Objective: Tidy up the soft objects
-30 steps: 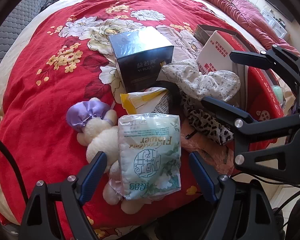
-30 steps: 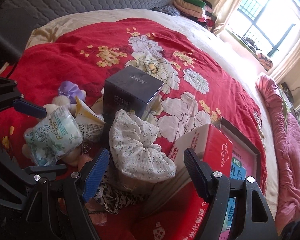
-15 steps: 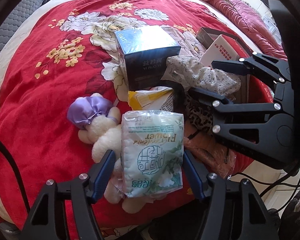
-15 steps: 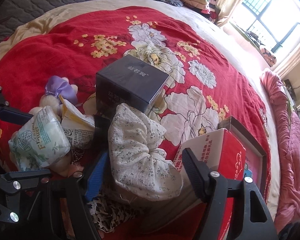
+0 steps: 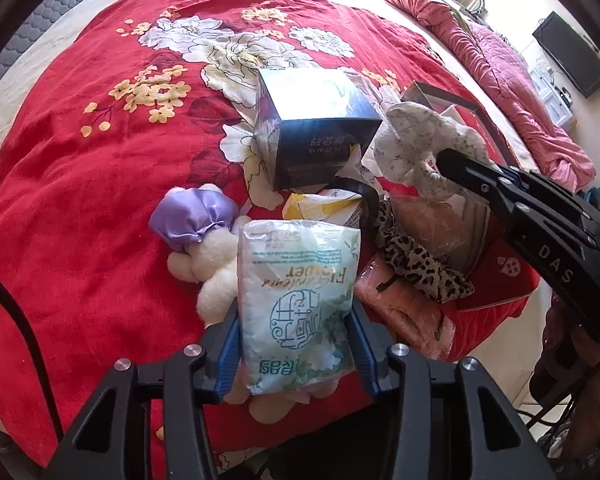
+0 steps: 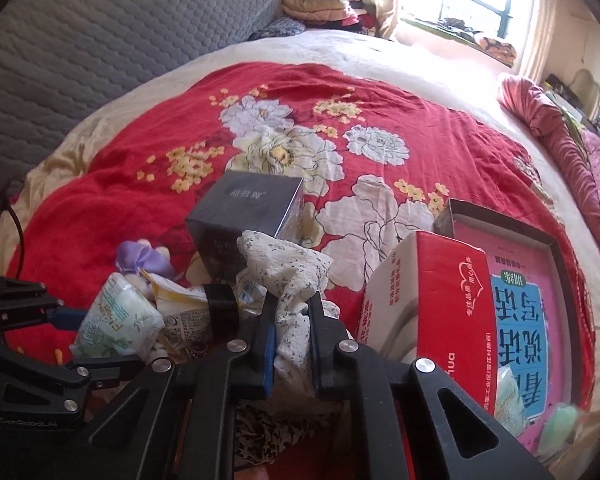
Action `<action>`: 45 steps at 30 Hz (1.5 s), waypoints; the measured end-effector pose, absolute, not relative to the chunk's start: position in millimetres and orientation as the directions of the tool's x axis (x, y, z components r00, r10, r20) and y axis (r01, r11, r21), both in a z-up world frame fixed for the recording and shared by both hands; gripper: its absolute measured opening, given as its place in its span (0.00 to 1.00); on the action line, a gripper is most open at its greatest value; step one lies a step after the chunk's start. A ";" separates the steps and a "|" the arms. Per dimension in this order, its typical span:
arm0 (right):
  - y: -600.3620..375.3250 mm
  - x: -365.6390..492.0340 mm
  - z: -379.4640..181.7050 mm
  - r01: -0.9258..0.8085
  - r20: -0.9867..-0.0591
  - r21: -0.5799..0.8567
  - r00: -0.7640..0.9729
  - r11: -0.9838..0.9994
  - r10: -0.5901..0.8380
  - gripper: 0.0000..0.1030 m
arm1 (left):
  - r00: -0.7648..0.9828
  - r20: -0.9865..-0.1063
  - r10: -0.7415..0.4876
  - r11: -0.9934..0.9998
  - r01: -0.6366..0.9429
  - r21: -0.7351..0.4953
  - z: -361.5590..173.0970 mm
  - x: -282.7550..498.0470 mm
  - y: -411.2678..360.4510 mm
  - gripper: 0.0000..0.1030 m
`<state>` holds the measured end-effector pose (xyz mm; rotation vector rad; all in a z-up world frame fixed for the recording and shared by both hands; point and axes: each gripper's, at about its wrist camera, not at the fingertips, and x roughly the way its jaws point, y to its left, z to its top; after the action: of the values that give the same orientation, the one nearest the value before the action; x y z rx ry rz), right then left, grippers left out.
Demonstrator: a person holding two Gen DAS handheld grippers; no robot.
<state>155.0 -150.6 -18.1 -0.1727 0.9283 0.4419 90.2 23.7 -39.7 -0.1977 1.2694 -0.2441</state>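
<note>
Left tool (image 5: 296, 344) is squeezing one crinkly plastic tissue pack (image 5: 296, 300); right tool (image 6: 292, 340) is pinching one floral cloth bundle (image 6: 288, 276). One fluffy plush (image 5: 216, 264) and one glossy dark box (image 5: 316, 136) are sitting on the bed (image 5: 80, 184).

the tissue pack (image 5: 296, 304) is shiny, crinkly plastic. the toy (image 5: 216, 268) looks fluffy. the dark box (image 5: 320, 136) is smooth and glossy.

The black plastic finger of the right gripper (image 5: 556, 240) bears "DAS". The left gripper's black body (image 6: 32, 420) reads "GenRobot.AI". The glossy dark-blue cardboard box (image 5: 320, 140) shows "YI RUO". The white-green plastic tissue pack (image 5: 296, 300) reads "Flower", inverted.
</note>
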 end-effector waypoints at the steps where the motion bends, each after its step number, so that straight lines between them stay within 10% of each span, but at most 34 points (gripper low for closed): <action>1: -154.6 153.1 -12.9 -0.427 -0.789 0.065 0.532 0.902 0.309 0.11 | 0.281 -0.913 -0.295 0.955 0.070 -0.287 -37.7 89.9 24.8 0.47; 45: -255.0 82.4 55.3 -0.238 -0.649 0.243 0.681 0.940 0.340 0.11 | 0.407 -0.876 -0.258 0.961 0.206 -0.187 35.5 63.4 -49.3 0.46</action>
<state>82.4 -255.0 55.3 0.1430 0.7557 0.3252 63.4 -49.3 35.5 -0.0515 1.1134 -0.2927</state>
